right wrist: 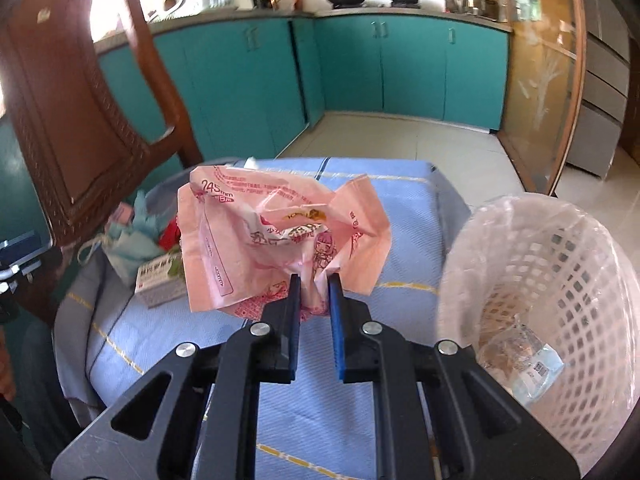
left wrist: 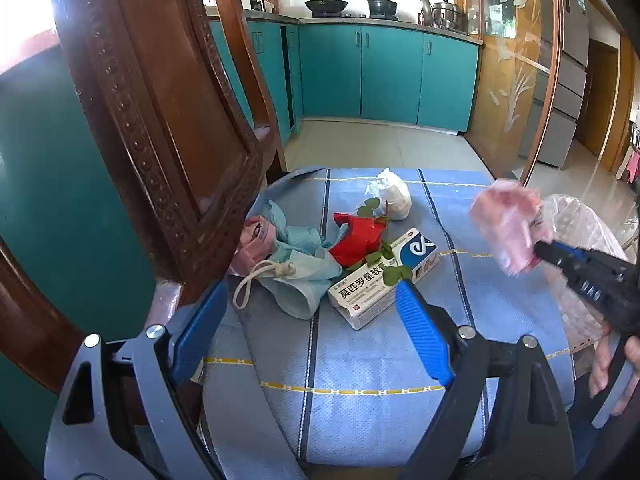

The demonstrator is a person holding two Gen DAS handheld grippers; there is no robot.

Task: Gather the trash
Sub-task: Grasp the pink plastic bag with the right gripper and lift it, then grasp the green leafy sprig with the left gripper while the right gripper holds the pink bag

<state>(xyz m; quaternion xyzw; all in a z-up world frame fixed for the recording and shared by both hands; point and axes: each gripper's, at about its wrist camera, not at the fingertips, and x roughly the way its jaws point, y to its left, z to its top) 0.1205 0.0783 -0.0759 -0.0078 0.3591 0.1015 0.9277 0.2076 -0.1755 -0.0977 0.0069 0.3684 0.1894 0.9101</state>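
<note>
Now pink wrapper [right wrist: 280, 236] between right jaws

pink printed wrapper [right wrist: 280, 236], blue striped cloth [right wrist: 400, 216], seemingly white basket [right wrist: 560, 264]

A carved wooden chair back [left wrist: 160, 128] rises at the near left, beside a blue cushion [left wrist: 360, 360] marked with dark stripes and thin yellow lines. Far behind, teal cabinets [left wrist: 380, 76] run along the wall beneath a grey counter. On that counter stand a black wok [left wrist: 326, 5], a dark lidded pot [left wrist: 382, 5] and steel pots [left wrist: 448, 14]. To the right stands a glass door [left wrist: 516, 60] with frosted fish and plant patterns, with a grey refrigerator [left wrist: 568, 60] beyond it. Pale floor tiles [left wrist: 380, 148] spread between cushion and cabinets.
</note>
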